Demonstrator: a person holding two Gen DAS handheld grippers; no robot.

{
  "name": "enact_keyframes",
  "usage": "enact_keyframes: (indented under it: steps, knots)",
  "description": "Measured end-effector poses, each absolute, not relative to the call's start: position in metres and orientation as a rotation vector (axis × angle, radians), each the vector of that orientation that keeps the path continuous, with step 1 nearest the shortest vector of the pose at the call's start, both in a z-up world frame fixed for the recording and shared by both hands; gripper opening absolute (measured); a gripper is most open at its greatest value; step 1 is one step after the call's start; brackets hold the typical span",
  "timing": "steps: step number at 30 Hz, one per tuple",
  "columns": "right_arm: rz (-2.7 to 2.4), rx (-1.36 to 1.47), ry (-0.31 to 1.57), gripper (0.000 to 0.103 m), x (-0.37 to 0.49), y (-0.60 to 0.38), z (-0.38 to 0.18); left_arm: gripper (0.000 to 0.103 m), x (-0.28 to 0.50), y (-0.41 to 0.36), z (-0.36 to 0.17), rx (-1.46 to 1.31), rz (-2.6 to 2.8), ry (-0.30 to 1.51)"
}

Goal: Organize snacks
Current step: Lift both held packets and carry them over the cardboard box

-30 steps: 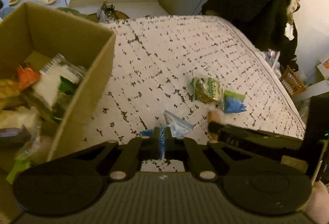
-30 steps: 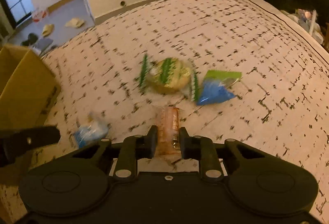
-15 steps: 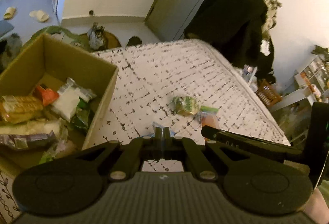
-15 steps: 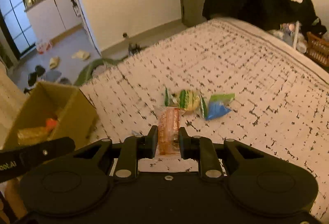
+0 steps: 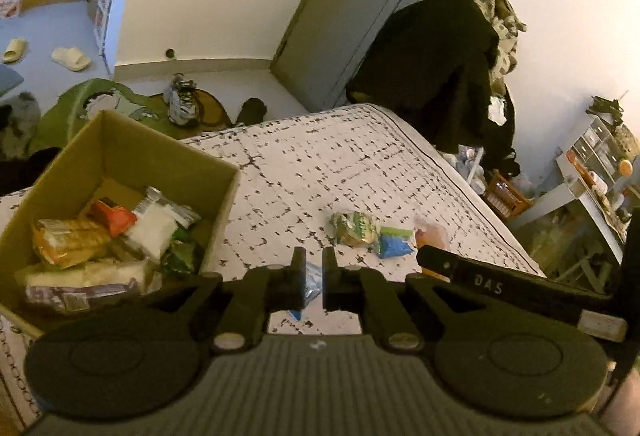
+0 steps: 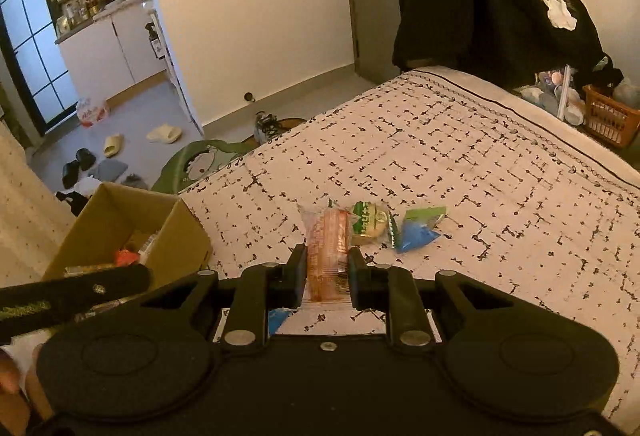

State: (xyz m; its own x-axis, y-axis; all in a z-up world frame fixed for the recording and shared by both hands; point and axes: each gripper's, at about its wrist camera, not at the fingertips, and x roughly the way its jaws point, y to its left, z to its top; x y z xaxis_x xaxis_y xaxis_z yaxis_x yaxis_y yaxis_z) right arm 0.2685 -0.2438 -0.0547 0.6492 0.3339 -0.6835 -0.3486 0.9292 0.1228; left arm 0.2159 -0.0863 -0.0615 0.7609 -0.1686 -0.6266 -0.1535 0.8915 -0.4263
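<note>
My left gripper (image 5: 314, 268) is shut on a small blue-and-white snack packet (image 5: 311, 284), held above the bed beside the cardboard box (image 5: 120, 144). The box holds several snack packs (image 5: 104, 236). My right gripper (image 6: 327, 268) is shut on an orange clear-wrapped snack (image 6: 326, 248), lifted above the bed. On the patterned bedspread (image 6: 460, 156) lie a green-and-yellow wrapped snack (image 6: 370, 222) and a blue-and-green packet (image 6: 418, 230). They also show in the left wrist view, the green snack (image 5: 354, 228) and the blue packet (image 5: 394, 242).
The box (image 6: 132, 220) stands at the bed's left edge. A dark coat pile (image 5: 436, 76) hangs beyond the bed's far corner. An orange basket (image 6: 608, 116) sits on the floor to the right. Shoes and slippers (image 6: 164, 134) lie on the floor.
Both grippers have risen well above the bed, each carrying its snack. The left gripper has shifted so the box interior shows more fully.
</note>
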Motion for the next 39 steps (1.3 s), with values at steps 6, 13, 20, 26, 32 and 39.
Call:
enact_keyframes:
  steps: [6, 13, 20, 26, 32, 39]
  knots:
    - [0.389, -0.017, 0.791, 0.021, 0.275, -0.247, -0.06, 0.028, 0.229, -0.097, -0.076, -0.475, -0.012, 0.777]
    - [0.349, -0.036, 0.791, 0.021, 0.277, -0.258, -0.061, 0.065, 0.245, -0.109, -0.096, -0.459, -0.017, 0.78]
    - [0.332, -0.032, 0.825, 0.021, 0.282, -0.267, -0.07, 0.066, 0.262, -0.127, -0.123, -0.398, -0.042, 0.811]
    - [0.323, -0.048, 0.847, 0.021, 0.284, -0.266, -0.076, 0.066, 0.273, -0.132, -0.136, -0.377, -0.045, 0.83]
    - [0.318, -0.064, 0.85, 0.021, 0.285, -0.264, -0.078, 0.066, 0.284, -0.14, -0.152, -0.348, -0.043, 0.838]
    - [0.301, -0.061, 0.835, 0.021, 0.287, -0.265, -0.076, 0.063, 0.296, -0.145, -0.17, -0.288, -0.025, 0.868]
